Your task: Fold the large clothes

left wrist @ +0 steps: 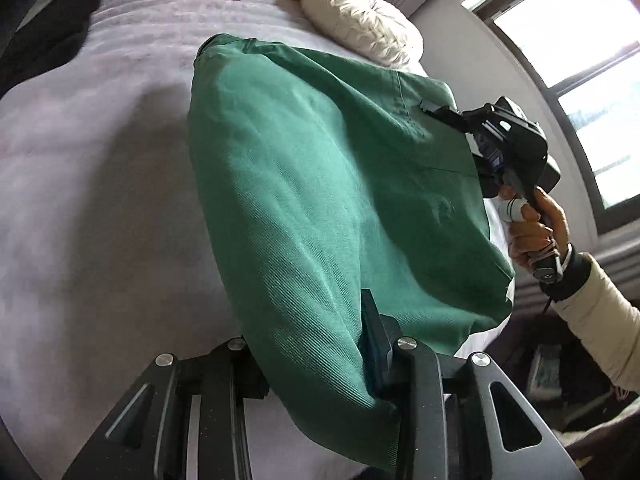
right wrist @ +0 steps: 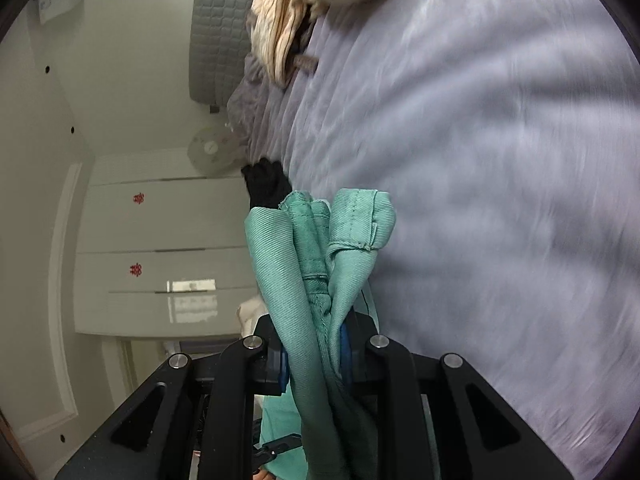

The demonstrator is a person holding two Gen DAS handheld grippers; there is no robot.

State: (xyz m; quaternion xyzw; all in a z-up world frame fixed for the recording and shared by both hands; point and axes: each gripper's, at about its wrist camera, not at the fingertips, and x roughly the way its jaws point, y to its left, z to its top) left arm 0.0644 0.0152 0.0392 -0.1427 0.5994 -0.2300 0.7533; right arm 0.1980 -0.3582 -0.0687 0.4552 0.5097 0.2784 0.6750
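Both grippers pinch the green cloth above the bed.

The left gripper and right gripper squeeze bunched edges. Past them lie a white pillow and a black cloth.

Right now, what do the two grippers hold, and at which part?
Both hold the green garment: the left gripper on a bunched edge, the right gripper on bunched folds with a stitched hem.

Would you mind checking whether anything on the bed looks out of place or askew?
Nothing is damaged or spilled. The green garment hangs between both grippers. A cream pillow lies askew near the bed's edge, and black clothing sits crumpled on the lilac bedspread.
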